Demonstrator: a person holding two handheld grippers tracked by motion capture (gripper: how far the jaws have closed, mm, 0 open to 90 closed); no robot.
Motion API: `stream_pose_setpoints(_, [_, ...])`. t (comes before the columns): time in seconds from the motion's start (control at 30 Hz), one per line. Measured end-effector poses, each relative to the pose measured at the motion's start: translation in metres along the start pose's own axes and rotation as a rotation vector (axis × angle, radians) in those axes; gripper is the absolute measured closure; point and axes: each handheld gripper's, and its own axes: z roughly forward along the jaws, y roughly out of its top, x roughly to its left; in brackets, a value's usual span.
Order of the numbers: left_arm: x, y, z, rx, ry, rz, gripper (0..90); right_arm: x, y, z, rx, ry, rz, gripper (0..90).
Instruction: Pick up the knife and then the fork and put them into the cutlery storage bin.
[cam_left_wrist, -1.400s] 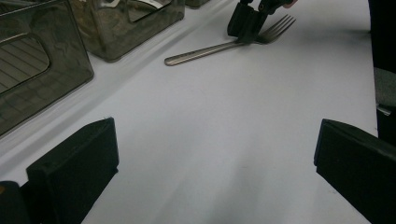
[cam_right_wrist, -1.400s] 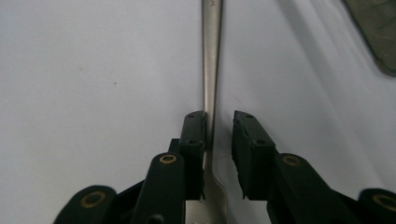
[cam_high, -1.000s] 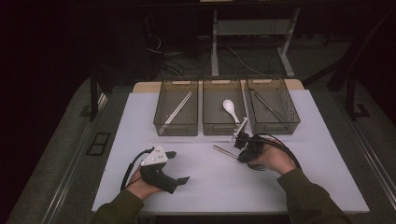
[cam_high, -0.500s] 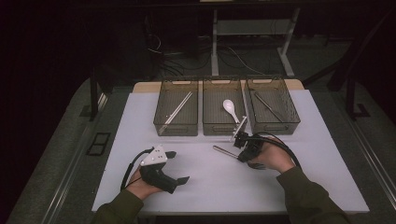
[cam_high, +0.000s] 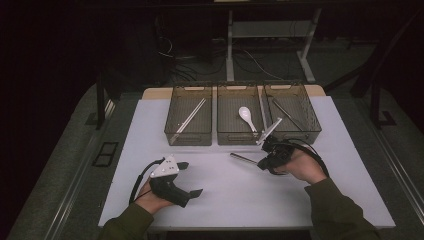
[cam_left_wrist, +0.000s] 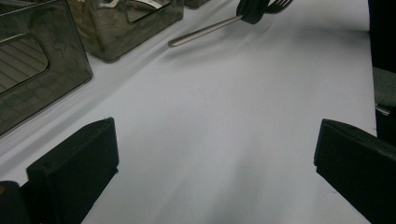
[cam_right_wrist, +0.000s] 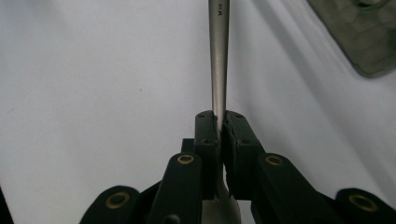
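White table, fork clamped between right claw jaws, handle outward.

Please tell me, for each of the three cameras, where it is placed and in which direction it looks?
High view: above the person's side, looking forward and down at the white table and three bins; forearms and both tools show.
Left gripper view: on the left tool, looking along its open jaws across the table.
Right gripper view: on the right tool, looking along jaws shut on the fork.
Shared: high and left gripper views both show the fork in the right tool.
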Motion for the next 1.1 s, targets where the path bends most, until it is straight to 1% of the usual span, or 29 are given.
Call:
stream_pose_setpoints(0.17, [0.000,0.000,0.000,0.002,-0.001,0.000,0.0,-0.006,-0.006,-0.011,-0.048,0.009,0.027,84.2])
stream_pose_setpoints(0.27, [0.000,0.000,0.000,0.002,0.000,-0.001,0.0,-0.009,-0.010,-0.019,-0.079,0.023,0.065,84.2])
stream_pose_setpoints(0.33, [0.000,0.000,0.000,0.002,-0.001,-0.001,0.0,-0.012,-0.013,-0.024,-0.103,0.023,0.068,84.2])
stream_pose_setpoints(0.43, [0.000,0.000,0.000,0.002,-0.002,0.000,0.0,-0.016,-0.017,-0.032,-0.129,0.011,0.077,84.2])
stream_pose_setpoints(0.57, [0.001,-0.001,0.001,0.003,-0.004,-0.006,0.0,-0.022,-0.021,-0.043,-0.178,-0.005,0.102,84.2])
stream_pose_setpoints(0.73, [0.002,-0.001,0.002,0.003,-0.009,0.000,0.0,-0.030,-0.027,-0.059,-0.225,-0.027,0.131,84.2])
stream_pose_setpoints(1.03, [0.002,-0.001,0.002,0.002,-0.009,-0.002,0.0,-0.047,-0.037,-0.089,-0.334,-0.061,0.184,84.3])
stream_pose_setpoints(1.1, [0.002,-0.001,0.002,0.000,-0.008,-0.005,0.0,-0.051,-0.039,-0.095,-0.346,-0.071,0.195,84.3])
